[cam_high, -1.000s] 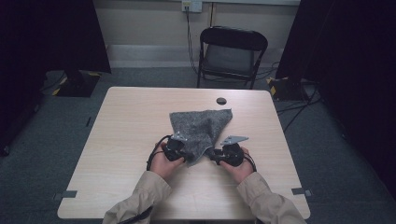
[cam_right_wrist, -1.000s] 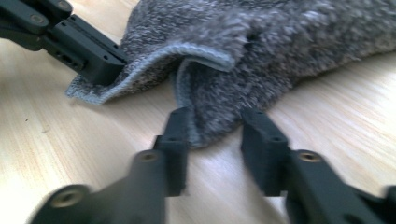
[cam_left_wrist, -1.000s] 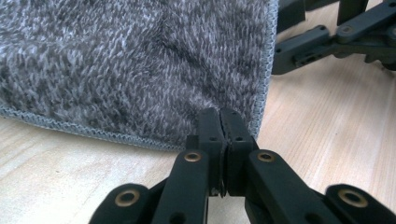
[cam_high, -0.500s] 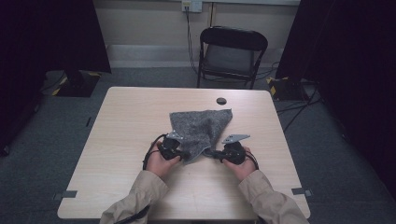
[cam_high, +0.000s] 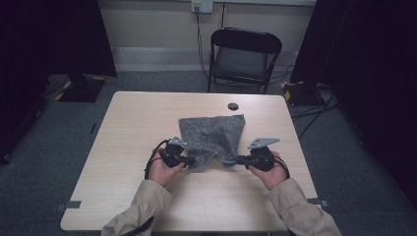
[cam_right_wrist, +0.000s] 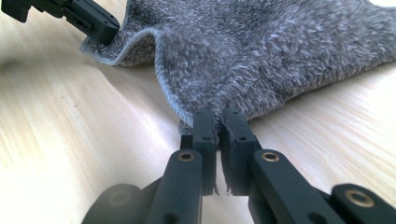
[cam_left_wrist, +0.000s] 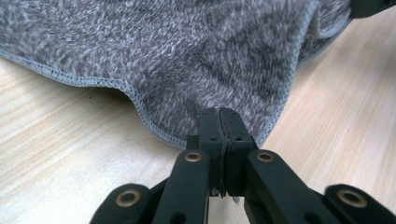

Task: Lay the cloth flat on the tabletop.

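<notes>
— Where's the grey cloth (cam_high: 212, 138)?
— Mid-surface (cam_high: 123, 128), its near corners pinched: left hand-held gripper (cam_high: 189, 161) clamped tight on one, right hand-held gripper (cam_high: 239, 160) closed on the other, hem sagging between.
— Anything nearby?
— A small black disc (cam_high: 233, 106) just beyond the cloth; a folding chair (cam_high: 244, 55) behind the far edge.

A black folding chair (cam_high: 244, 59) stands behind the table (cam_high: 128, 128), small dark disc (cam_high: 233, 106) on it
</notes>
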`<action>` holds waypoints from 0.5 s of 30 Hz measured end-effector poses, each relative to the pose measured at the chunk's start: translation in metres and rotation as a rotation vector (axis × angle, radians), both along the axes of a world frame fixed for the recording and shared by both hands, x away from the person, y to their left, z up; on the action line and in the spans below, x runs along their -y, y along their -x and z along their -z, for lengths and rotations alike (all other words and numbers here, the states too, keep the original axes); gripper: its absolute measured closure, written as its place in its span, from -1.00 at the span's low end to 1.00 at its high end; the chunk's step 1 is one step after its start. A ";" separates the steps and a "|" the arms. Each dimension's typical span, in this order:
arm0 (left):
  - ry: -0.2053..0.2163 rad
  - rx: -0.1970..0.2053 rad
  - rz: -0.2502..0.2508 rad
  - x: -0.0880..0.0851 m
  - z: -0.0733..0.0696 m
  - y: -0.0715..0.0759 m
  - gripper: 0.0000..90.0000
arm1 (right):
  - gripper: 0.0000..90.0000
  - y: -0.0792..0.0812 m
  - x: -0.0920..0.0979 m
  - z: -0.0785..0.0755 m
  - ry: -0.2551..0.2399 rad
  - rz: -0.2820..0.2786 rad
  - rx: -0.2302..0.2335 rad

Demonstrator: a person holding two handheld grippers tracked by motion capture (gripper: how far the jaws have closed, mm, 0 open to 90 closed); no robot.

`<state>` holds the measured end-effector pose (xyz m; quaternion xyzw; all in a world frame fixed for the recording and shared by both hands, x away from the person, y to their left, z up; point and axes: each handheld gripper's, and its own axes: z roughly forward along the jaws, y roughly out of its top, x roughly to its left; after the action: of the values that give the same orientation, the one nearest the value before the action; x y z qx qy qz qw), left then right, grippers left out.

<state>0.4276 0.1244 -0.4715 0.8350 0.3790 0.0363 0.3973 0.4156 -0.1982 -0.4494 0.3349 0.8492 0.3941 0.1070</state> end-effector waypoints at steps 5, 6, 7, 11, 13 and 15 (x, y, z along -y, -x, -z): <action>-0.025 -0.002 0.001 -0.010 -0.002 0.003 0.98 | 0.88 0.005 0.006 -0.001 -0.011 0.003 -0.002; -0.027 -0.006 0.000 -0.012 -0.001 0.003 0.98 | 0.88 0.006 0.006 -0.001 -0.016 0.003 -0.005; -0.035 -0.013 0.002 -0.015 -0.001 0.004 0.98 | 0.86 0.008 0.006 0.000 -0.018 0.003 -0.005; -0.046 -0.021 -0.012 -0.026 0.002 0.006 0.98 | 0.83 0.011 0.008 0.003 -0.033 0.015 -0.011; -0.045 -0.023 -0.018 -0.031 0.003 0.008 0.98 | 0.83 0.012 0.010 0.005 -0.035 0.023 -0.016; -0.051 -0.019 -0.025 -0.035 0.005 0.010 0.98 | 0.85 0.012 0.012 0.007 -0.039 0.032 -0.021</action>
<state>0.4181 0.1594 -0.4761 0.8404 0.3921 0.0430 0.3716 0.4040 -0.2104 -0.4567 0.3546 0.8369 0.4054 0.0976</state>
